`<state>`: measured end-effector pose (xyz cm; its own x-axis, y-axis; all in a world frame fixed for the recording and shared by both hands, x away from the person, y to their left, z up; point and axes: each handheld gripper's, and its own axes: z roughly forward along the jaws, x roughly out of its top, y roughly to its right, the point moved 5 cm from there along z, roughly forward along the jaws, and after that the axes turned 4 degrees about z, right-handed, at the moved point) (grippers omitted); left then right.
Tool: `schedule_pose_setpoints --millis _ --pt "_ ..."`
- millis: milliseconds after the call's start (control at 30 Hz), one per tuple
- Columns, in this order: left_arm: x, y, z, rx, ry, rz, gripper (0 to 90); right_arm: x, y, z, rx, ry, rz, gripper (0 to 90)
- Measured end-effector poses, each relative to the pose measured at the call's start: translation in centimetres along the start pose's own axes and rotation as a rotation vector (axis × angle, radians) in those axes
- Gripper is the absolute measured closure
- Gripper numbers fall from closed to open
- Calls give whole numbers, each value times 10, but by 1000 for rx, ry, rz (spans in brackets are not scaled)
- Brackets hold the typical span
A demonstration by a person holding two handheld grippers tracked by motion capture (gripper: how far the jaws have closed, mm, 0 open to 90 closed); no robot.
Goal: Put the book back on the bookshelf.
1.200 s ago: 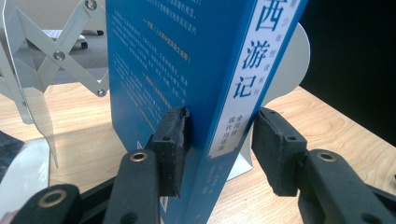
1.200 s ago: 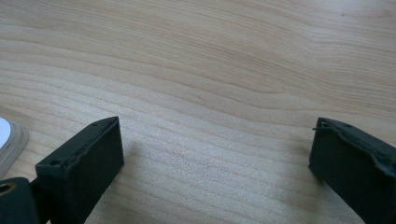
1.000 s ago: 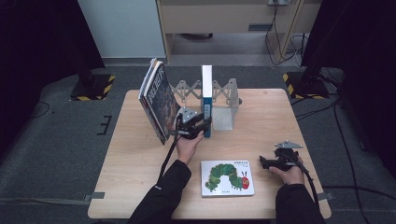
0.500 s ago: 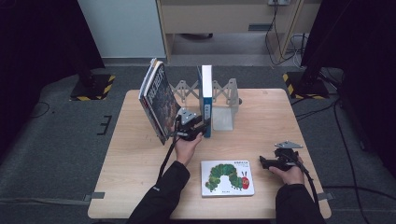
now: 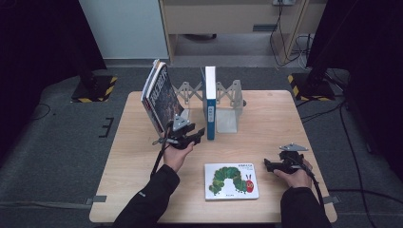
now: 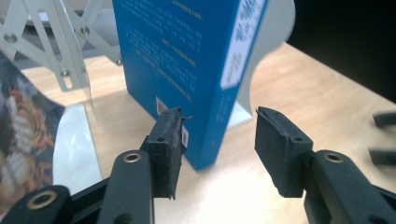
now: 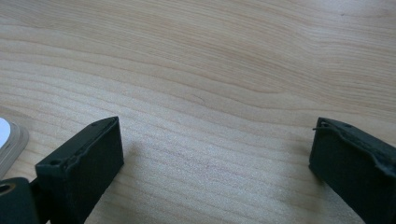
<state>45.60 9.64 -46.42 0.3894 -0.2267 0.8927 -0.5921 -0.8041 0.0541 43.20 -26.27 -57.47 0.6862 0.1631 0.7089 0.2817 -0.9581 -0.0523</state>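
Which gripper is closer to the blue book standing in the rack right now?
Left. The left gripper sits at the near bottom corner of the blue book, jaws open either side of its spine. The right gripper rests far off on the table, beyond the caterpillar book.

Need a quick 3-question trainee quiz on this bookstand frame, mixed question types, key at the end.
1. True or false: the left gripper is clamped tight on the blue book.
2. Multiple choice. The caterpillar picture book is: A) upright in the rack, B) flat on the table, C) held by the right gripper.
3. Fill in: the dark-covered books stand ____ at the left end of the metal book rack.

Key
1. False. The jaws have just been opening; the book's lower corner sits between them, with a clear gap at one pad.
2. B, near the front edge, between the two hands.
3. Leaning (tilted), not upright.
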Motion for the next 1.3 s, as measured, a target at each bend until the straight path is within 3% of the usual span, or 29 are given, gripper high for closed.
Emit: schedule_pose_setpoints --millis 133,300,533,600,633,800,933,1100,1300 --pt "-12 1 -18 -17 -29 9 486 0 0 0 -5 -4 5 21" --pt "-30 4 -33 -60 -65 -29 462 0 0 0 -11 -1 4 20" --pt "-49 19 -45 -99 -114 -13 435 0 0 0 -11 -1 4 20" --pt "-54 22 -45 -103 -126 -8 426 0 0 0 -11 -1 4 22" --pt "-64 26 -45 -106 -149 14 424 0 0 0 -16 0 8 27" --pt "-78 27 -40 -110 -191 11 403 -1 0 -2 -25 9 16 60" --pt "-89 29 -36 -115 -226 13 393 -2 -2 -6 -14 11 15 143" --pt "-94 38 -30 -142 -250 5 371 -6 -7 -17 21 -32 -18 241" --pt "-99 46 -23 -153 -276 25 355 -4 -23 -34 94 7 -4 248"
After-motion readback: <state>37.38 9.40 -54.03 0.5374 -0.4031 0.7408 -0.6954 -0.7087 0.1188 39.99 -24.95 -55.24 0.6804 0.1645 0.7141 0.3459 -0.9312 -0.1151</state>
